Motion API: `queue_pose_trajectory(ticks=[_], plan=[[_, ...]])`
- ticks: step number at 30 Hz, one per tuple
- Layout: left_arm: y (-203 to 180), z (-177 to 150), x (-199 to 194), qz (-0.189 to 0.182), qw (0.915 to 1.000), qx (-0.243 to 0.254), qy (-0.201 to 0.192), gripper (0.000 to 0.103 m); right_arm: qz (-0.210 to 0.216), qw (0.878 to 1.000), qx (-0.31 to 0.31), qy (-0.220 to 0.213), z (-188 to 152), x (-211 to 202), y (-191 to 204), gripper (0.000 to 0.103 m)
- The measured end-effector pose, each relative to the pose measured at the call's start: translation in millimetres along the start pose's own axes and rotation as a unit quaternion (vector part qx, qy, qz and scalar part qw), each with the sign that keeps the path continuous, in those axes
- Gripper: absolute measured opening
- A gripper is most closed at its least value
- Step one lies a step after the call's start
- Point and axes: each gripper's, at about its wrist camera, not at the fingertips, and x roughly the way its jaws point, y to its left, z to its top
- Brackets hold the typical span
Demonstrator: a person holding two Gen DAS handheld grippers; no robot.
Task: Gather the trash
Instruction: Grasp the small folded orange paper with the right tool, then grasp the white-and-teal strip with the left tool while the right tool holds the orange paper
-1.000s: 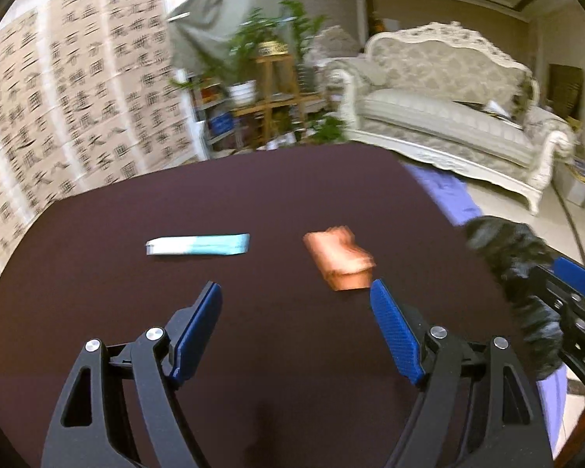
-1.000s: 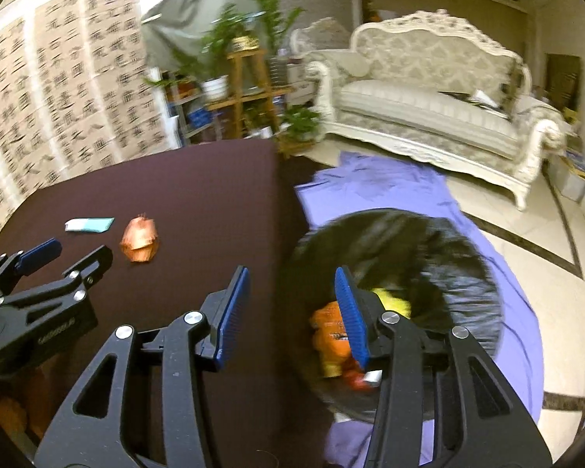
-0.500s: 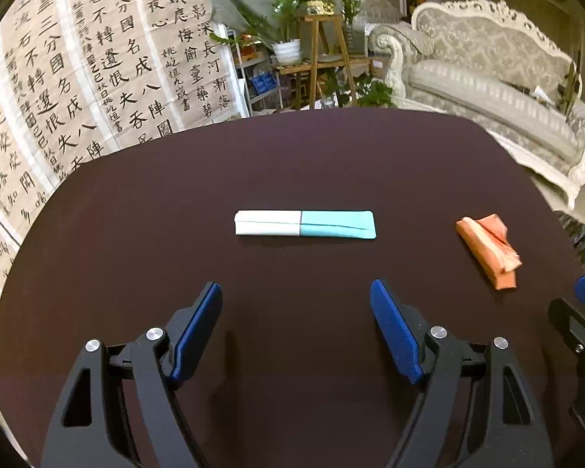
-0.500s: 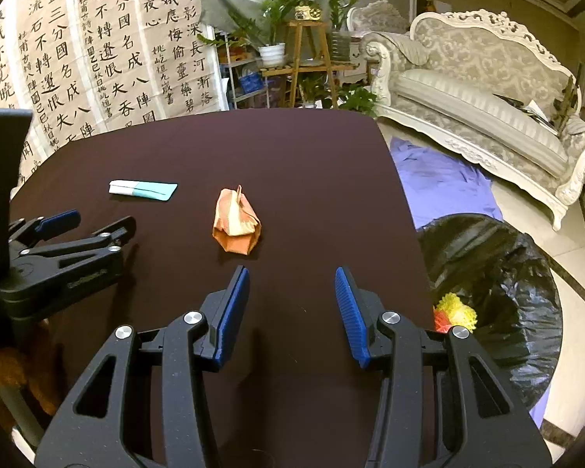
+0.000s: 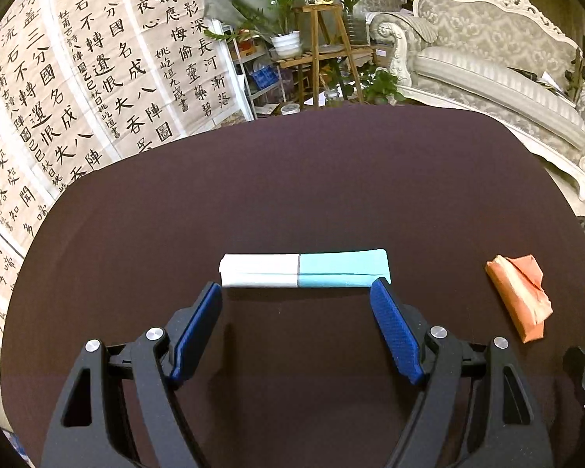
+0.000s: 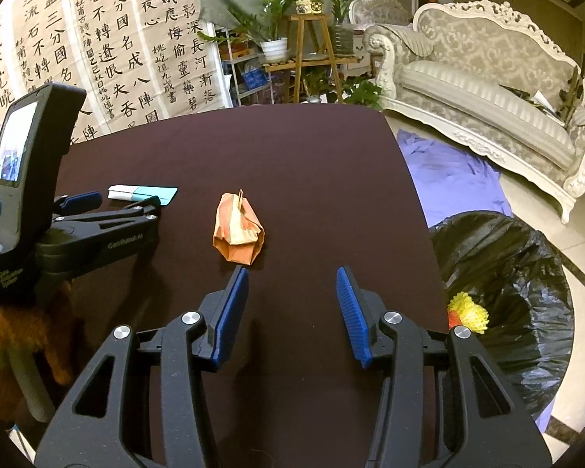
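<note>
**Desk:** Tongs first — how do the two pairs stand?

**Photographer:** The left gripper (image 5: pixel 296 300) is spread wide with nothing between its blue pads. The white-and-turquoise wrapper (image 5: pixel 304 270) lies flat on the dark table (image 5: pixel 292 179) just beyond its fingertips, running crosswise, about as long as the gap between them. Seen from the right wrist, the left gripper (image 6: pixel 109 202) reaches in from the left, its tips just short of the same wrapper (image 6: pixel 142 193).

**Desk:** And the right pair?

**Photographer:** The right gripper (image 6: pixel 292 284) is parted too, more narrowly, holding nothing, with bare tabletop between its pads. The crumpled orange wrapper (image 6: pixel 238 234) sits just ahead of its left fingertip, slightly to the left of the gap. From the left wrist that orange wrapper (image 5: pixel 520 296) is off to the right of the left tongs, well apart from the turquoise one.

**Desk:** Where does the rubbish go?

**Photographer:** A black bin bag (image 6: pixel 526 273) stands open to the right of the right tongs, beside the table's edge on a purple cloth (image 6: pixel 448 171). A yellow scrap (image 6: pixel 470 314) shows inside it.

**Desk:** Background?

**Photographer:** Calligraphy sheets (image 5: pixel 89 89) on the wall to the left, potted plants (image 5: pixel 288 11) on a wooden stand, an ornate pale sofa (image 6: pixel 487 85) beyond to the right.
</note>
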Motion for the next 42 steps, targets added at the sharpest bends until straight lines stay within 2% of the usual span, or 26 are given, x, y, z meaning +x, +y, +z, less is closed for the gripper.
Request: queue_pose_trajectory(ticks=[18,23,27,34,39,42], plan=[[6,6,8,-0.02,0.9998,-0.01,0.0,0.076,0.005,0.999,-0.035,0.021,29,35,29,0.046],[9,2,0,-0.022,0.9997,-0.003,-0.01,0.076,0.009,0.999,-0.04,0.034,38,49,37,0.035],[16,2,-8,-0.023,0.9996,0.003,-0.018,0.076,0.01,0.999,-0.039,0.034,42,51,38,0.032],[44,10,-6,0.002,0.9994,-0.008,-0.032,0.076,0.012,0.999,-0.037,0.034,47,54,39,0.031],[63,17,15,0.023,0.9993,-0.023,-0.019,0.076,0.012,0.999,-0.037,0.034,50,58,40,0.031],[66,15,26,0.016,0.9997,-0.017,0.006,0.076,0.013,0.999,-0.036,0.034,49,56,39,0.032]])
